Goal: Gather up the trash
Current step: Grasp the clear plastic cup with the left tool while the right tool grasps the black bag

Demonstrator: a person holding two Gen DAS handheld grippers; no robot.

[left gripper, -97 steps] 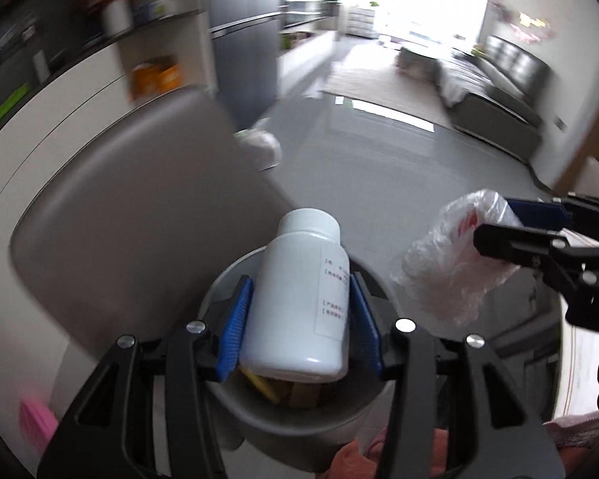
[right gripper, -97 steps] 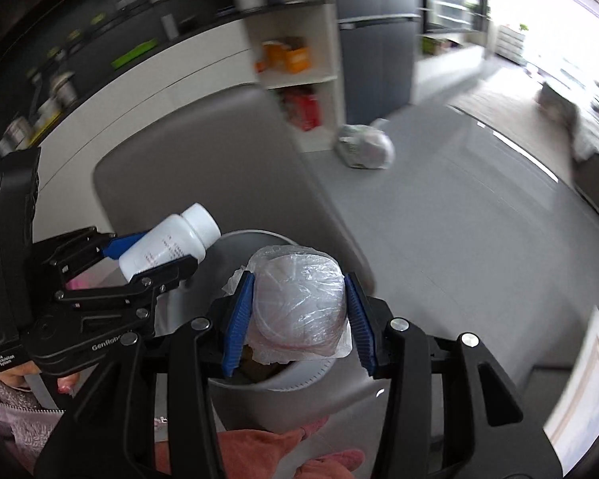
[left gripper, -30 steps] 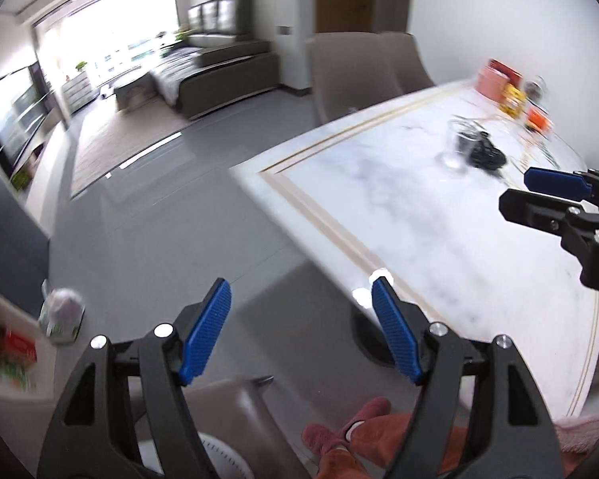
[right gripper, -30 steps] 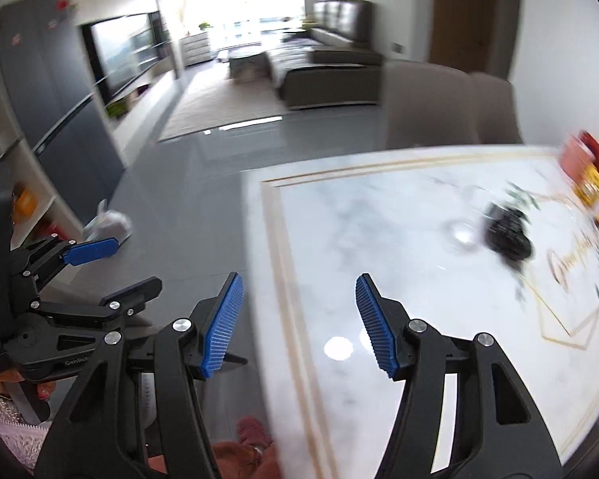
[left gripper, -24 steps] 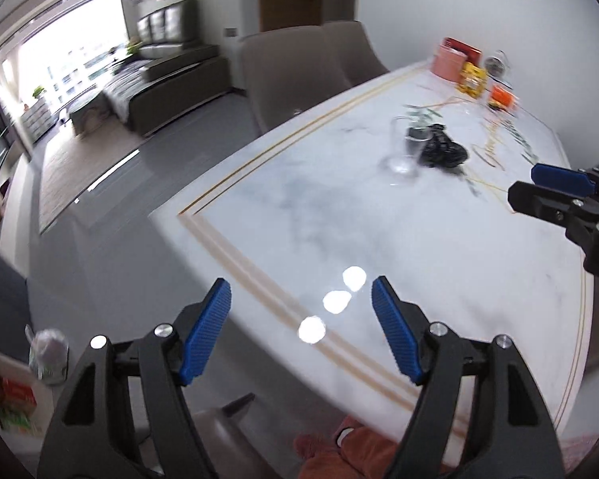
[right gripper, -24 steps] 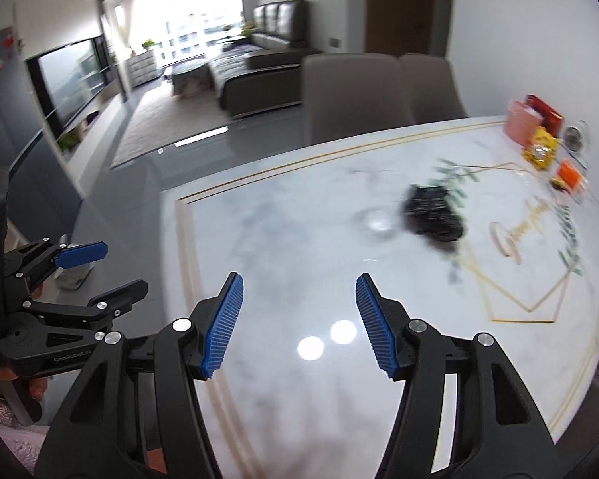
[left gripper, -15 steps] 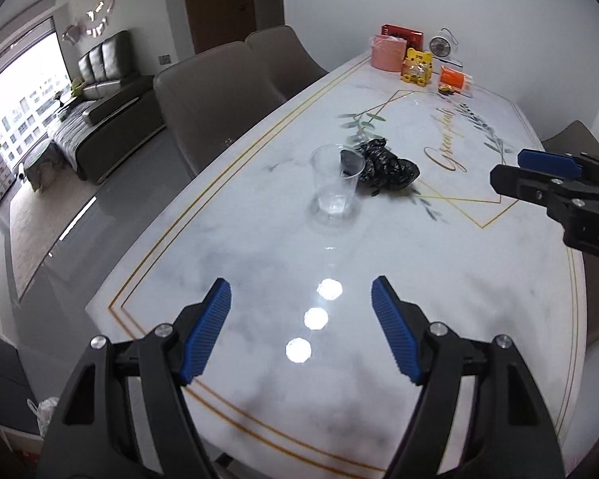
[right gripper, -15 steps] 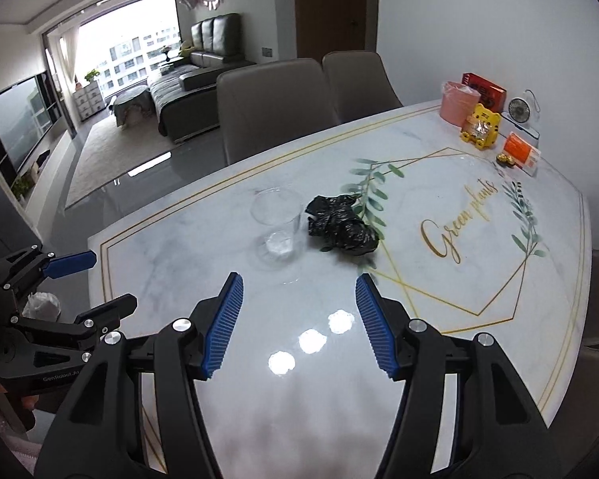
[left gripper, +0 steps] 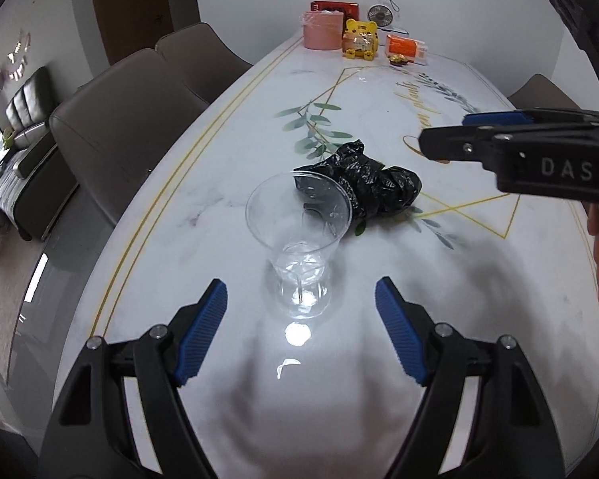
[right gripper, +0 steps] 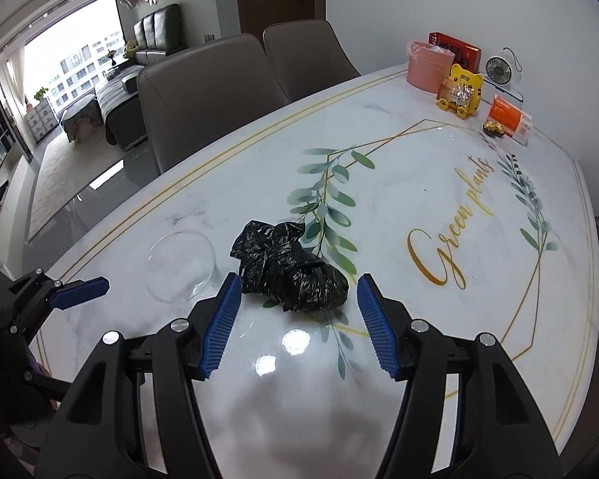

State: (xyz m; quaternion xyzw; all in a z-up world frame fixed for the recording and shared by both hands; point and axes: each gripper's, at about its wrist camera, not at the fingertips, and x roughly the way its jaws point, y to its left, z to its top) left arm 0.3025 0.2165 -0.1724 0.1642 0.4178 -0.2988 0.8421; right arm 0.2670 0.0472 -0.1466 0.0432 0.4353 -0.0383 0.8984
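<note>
Left wrist view first: we look down on the marble table [left gripper: 203,183], white with gold lines and leaf print, chairs [left gripper: 111,127] along its far-left side. Boxes and a small fan sit well apart at the far end. Next in size, the crumpled black bag [left gripper: 373,185] lies just behind the clear plastic cup [left gripper: 299,239], touching or nearly so; we cannot tell which. The cup stands upright, straight ahead of our left gripper [left gripper: 301,333], centred between its spread, empty jaws. Right wrist view: our right gripper [right gripper: 299,321] hangs likewise spread and empty, with the black bag [right gripper: 291,275] directly ahead between the pads, its long axis running roughly across the jaw gap. The cup [right gripper: 179,265] sits to the bag's left, nearer our left hand. We judge each tool is lined up on its own piece: left for cup, right for bag. A short forward reach, then a squeeze, seems called for.
</note>
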